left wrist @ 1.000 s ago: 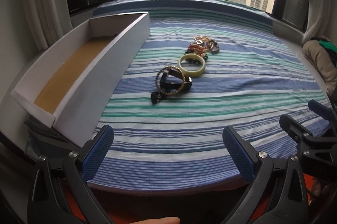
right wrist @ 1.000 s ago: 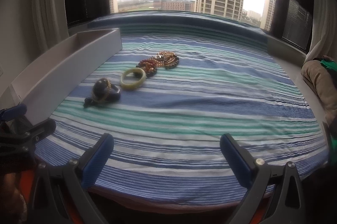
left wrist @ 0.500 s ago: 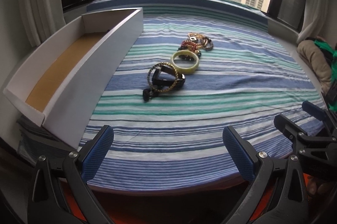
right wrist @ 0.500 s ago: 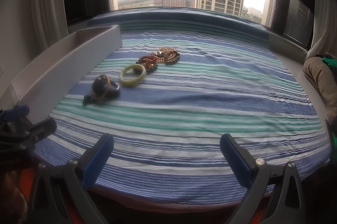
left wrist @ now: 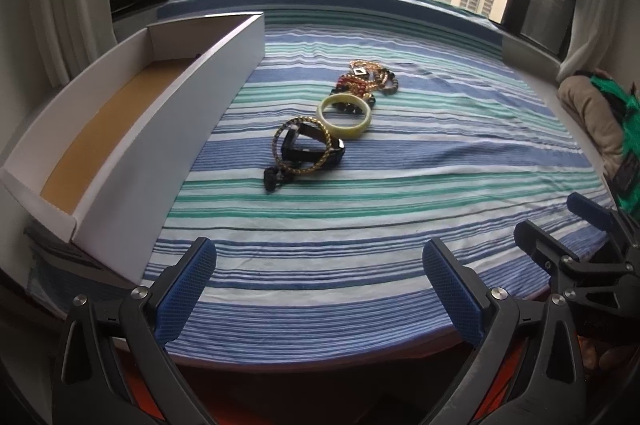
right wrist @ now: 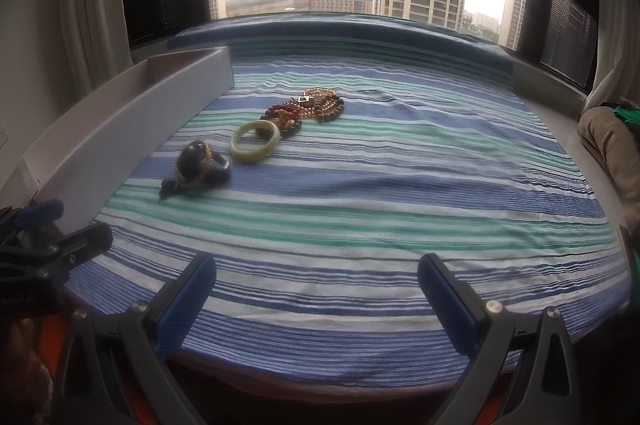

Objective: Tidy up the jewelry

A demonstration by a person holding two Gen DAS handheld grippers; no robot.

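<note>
Both grippers hover wide open and empty, left gripper point(left wrist: 319, 289) and right gripper point(right wrist: 317, 291), at the striped cloth's point(left wrist: 400, 209) near edge. Jewelry row at 12 o'clock: braided bracelet point(left wrist: 303, 149), pale bangle point(left wrist: 344, 115), beaded pile point(left wrist: 366, 83); white box point(left wrist: 132, 149) at 10 o'clock.

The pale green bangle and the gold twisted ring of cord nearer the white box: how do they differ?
The pale green bangle is thick, smooth and one plain colour; the gold twisted cord bracelet is thin and braided. The bangle lies flat on the striped cloth, while the cord bracelet leans tilted over a black strap. The bangle touches the bead pile; the cord bracelet lies apart from that pile. Both are round loops outside the white box.
</note>
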